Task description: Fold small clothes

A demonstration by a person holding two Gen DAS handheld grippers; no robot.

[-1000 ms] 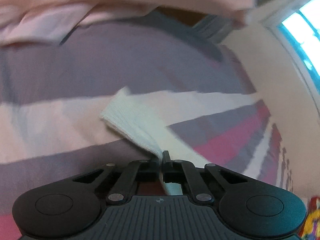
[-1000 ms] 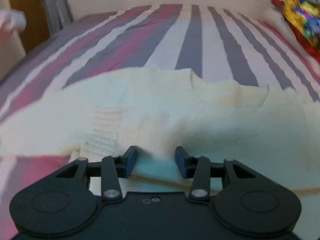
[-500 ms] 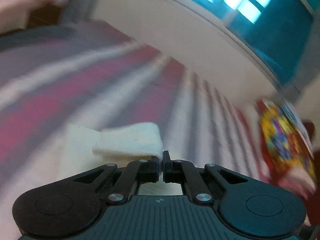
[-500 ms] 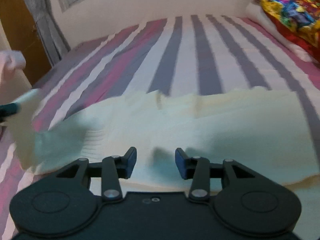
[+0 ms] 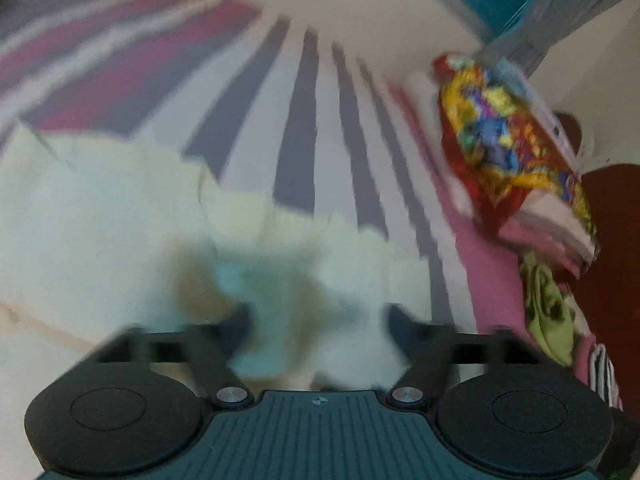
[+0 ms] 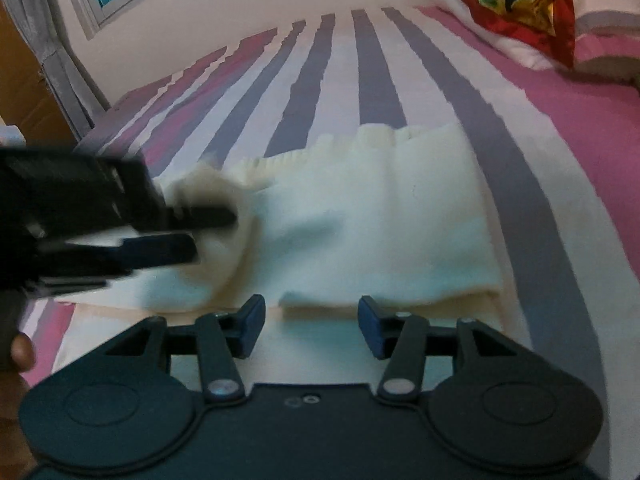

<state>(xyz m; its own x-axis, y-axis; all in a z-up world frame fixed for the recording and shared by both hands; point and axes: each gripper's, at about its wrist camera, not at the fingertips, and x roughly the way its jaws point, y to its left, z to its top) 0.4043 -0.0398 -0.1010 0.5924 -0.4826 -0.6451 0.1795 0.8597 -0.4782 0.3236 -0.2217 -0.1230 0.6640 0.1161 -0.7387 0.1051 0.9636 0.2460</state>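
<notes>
Cream knit garment (image 6: 360, 232) lies folded on the striped bedsheet (image 6: 520, 184). Our left gripper (image 5: 318, 320) has just opened wide, cloth loose between its jaws; right gripper (image 6: 311, 326) opening, empty. We judge it soft, light, floppy: pinch hem corners.

A cream knitted garment (image 6: 360, 220) lay spread on the striped bed (image 6: 376, 80), folded over on itself so that an upper layer rested on a wider lower one whose near edge showed below it. Its far edge was ribbed and wavy. The right edge of the upper layer ran fairly straight from far to near. At the left, a bunched, rounded fold of the knit stood raised above the rest. From the left side the cream knitted garment (image 5: 120, 220) appeared blurred, its far edge ragged against the stripes.
</notes>
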